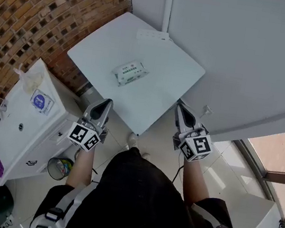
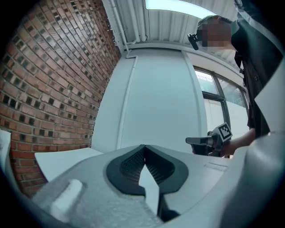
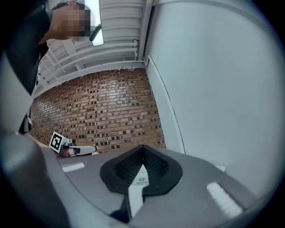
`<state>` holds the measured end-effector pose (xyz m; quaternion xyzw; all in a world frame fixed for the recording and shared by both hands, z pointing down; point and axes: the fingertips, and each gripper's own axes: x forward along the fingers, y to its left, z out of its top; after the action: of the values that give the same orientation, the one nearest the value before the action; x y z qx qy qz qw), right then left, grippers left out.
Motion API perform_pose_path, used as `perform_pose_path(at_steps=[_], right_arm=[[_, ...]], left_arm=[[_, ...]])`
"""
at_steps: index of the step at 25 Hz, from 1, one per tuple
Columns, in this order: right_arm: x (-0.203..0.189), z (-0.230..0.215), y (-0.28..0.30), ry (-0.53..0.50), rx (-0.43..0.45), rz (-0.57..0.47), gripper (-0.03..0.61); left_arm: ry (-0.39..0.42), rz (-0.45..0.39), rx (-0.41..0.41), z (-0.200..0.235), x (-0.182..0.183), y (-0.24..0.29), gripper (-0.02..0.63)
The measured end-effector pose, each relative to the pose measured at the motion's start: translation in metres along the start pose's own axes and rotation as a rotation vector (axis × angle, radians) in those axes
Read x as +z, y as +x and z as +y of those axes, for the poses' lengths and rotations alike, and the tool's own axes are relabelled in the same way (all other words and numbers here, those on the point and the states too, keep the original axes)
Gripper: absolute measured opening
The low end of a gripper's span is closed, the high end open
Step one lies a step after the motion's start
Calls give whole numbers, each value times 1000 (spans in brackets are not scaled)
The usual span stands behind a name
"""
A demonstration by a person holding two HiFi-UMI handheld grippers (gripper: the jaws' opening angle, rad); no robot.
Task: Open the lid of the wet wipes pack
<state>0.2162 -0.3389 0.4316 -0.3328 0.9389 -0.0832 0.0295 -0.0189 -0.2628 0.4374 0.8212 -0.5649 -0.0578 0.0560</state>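
White table by the brick wall, wet wipes pack flat near its middle, my left gripper and right gripper both pinched together on nothing, flanking the near corner, well apart from the pack

White table, white-and-green wipes pack, mottled red-brown brick wall.

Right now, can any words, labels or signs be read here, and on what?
Nothing reads clearly.
Wet wipes pack: green label, too small to read.
White cabinet: blue round sticker, blurred.
Marker cubes: black-and-white patterns, no words.
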Motion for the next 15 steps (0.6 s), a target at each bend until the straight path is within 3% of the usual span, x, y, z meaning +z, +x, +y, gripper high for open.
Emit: perform_pose_path(at_steps=[4,8,15], right_arm=[[14,-14,17,-25,-18,-4,5],[17,-36,33,-33,-47,-2,5],[13,-32,81,-66,-5,22,5]], left_arm=[[53,-18,19,19,8,24,2],[45,-44,-37,24,12,55,2],[50,-49,-2,57,22,65,2]])
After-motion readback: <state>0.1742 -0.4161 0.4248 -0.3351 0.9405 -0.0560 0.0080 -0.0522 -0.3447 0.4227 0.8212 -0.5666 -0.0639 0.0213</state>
